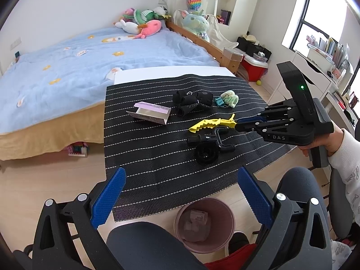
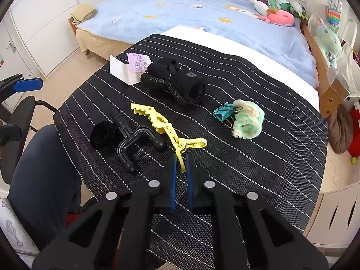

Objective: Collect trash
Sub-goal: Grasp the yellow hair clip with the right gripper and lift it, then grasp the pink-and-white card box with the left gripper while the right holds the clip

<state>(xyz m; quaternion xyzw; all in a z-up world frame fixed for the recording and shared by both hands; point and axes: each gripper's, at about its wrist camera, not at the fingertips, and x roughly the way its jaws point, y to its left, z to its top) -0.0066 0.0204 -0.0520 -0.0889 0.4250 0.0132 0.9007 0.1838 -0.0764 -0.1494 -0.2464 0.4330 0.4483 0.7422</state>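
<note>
A yellow toothed clip (image 2: 162, 123) lies on the black striped mat (image 2: 258, 157). My right gripper (image 2: 181, 157) is shut on the clip's thin rear handle, which shows between the blue pads (image 2: 172, 175). In the left wrist view the same right gripper (image 1: 237, 124) meets the yellow clip (image 1: 211, 123) from the right, held by a hand. My left gripper (image 1: 181, 173) is open and empty above the mat's near edge. Below it a pink bin (image 1: 180, 220) stands on the floor with small paper boxes inside. An open pink and white carton (image 2: 128, 67) lies at the mat's far left.
Also on the mat are rolled black wraps (image 2: 177, 83), a black hook (image 2: 135, 144) beside a black ring (image 2: 102, 136), a teal binder clip (image 2: 222, 111) and a green fluffy piece (image 2: 247, 120). A bed (image 2: 202, 18) lies behind; a person's knees are at the near edge.
</note>
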